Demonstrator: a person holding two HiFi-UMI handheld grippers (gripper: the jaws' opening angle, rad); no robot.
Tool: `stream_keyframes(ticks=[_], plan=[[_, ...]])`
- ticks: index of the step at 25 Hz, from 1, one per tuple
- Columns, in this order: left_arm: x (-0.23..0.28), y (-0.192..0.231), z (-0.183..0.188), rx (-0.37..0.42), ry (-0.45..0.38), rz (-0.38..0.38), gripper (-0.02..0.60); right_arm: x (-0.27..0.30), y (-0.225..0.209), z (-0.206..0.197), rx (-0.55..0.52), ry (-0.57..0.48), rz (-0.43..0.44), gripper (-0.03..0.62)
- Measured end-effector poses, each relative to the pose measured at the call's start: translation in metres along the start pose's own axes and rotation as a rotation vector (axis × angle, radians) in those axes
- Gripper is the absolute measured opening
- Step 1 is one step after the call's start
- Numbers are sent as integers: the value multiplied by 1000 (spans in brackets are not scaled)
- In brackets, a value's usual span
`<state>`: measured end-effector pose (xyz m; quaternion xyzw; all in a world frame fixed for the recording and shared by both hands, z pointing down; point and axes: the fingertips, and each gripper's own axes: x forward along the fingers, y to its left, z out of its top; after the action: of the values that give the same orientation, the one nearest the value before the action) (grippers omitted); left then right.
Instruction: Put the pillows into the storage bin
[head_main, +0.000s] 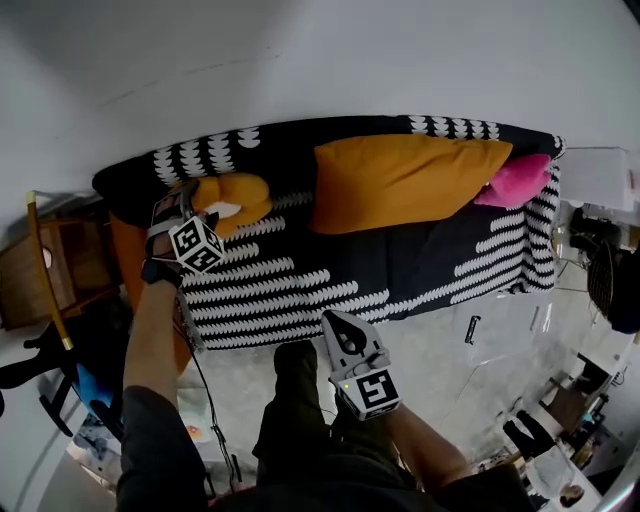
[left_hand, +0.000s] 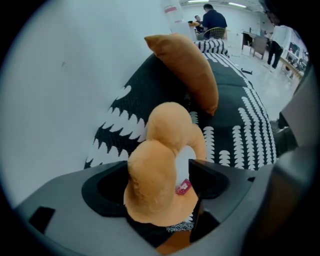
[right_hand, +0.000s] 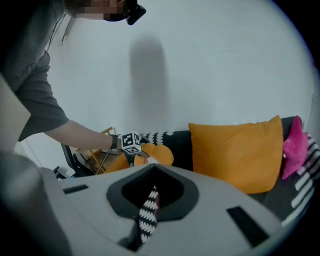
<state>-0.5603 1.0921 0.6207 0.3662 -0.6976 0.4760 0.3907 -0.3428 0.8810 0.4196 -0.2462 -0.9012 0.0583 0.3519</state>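
Observation:
A small orange plush pillow (head_main: 238, 196) (left_hand: 160, 165) is at the left end of the black-and-white sofa (head_main: 300, 285). My left gripper (head_main: 205, 206) (left_hand: 160, 182) is shut on it, a jaw pressing on each side. A large orange pillow (head_main: 400, 180) (right_hand: 237, 152) leans against the sofa back. A pink pillow (head_main: 515, 182) (right_hand: 294, 145) rests at the sofa's right end. My right gripper (head_main: 336, 322) (right_hand: 152, 192) hovers over the floor in front of the sofa, shut and holding nothing. An orange shape (head_main: 128, 255) beside the sofa's left end may be the bin.
A wooden frame (head_main: 50, 270) stands left of the sofa. The person's legs (head_main: 295, 400) are in front of the sofa's middle. Clutter and desks (head_main: 590, 250) crowd the right side. People (left_hand: 212, 17) are far off in the room.

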Motion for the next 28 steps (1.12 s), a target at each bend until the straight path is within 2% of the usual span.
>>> stream_keyframes(ticks=[6, 9, 12, 15, 21, 25, 28], plan=[[26, 4, -12, 45, 32, -32, 379, 50, 7, 5, -79, -16, 69, -2], [33, 9, -14, 69, 43, -8, 373, 72, 7, 9, -88, -32, 81, 0], [36, 13, -13, 61, 12, 41, 370, 84, 6, 7, -85, -37, 91, -2], [37, 18, -14, 84, 3, 81, 276, 90, 6, -3, -92, -16, 99, -2], [39, -13, -20, 90, 24, 5, 115, 95, 4, -20, -69, 5, 85, -1], [17, -26, -22, 34, 3, -4, 78, 89, 7, -17, -85, 10, 85, -1], [-5, -32, -24, -13, -14, -10, 78, 83, 11, -12, -91, 5, 75, -2]])
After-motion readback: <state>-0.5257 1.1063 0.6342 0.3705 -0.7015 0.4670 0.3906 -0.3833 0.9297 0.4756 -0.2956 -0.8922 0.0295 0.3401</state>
